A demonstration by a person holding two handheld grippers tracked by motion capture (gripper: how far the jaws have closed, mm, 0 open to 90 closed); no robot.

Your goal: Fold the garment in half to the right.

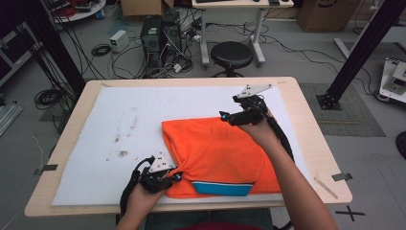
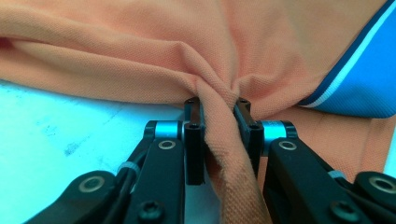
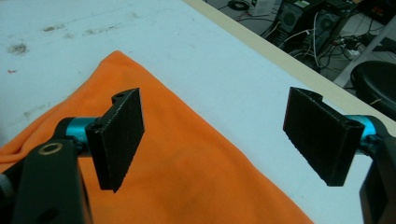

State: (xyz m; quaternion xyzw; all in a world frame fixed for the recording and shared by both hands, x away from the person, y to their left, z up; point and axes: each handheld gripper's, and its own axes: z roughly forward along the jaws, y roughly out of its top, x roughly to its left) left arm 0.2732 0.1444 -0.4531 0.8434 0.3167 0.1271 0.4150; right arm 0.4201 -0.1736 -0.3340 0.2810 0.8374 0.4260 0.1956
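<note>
An orange shirt (image 1: pixel 215 148) lies folded on the white mat (image 1: pixel 119 129), with a blue striped trim (image 1: pixel 222 188) at its near edge. My left gripper (image 1: pixel 174 178) sits at the shirt's near left corner. In the left gripper view this gripper (image 2: pixel 218 105) is shut on a bunched fold of the orange fabric (image 2: pixel 140 46), which puckers toward the jaws, and the blue trim (image 2: pixel 364 79) lies to the right. My right gripper (image 1: pixel 229 108) hovers over the shirt's far edge. Its jaws stand wide apart in the right gripper view (image 3: pixel 215 135), with nothing between them and the shirt (image 3: pixel 187 177) below.
The mat covers most of the wooden table (image 1: pixel 311 148); it has dirty marks (image 1: pixel 119 153) at the left. Beyond the table's far edge stand a black stool (image 1: pixel 231 55), computer towers (image 1: pixel 160 33) with cables, and black frame posts (image 1: pixel 364 48).
</note>
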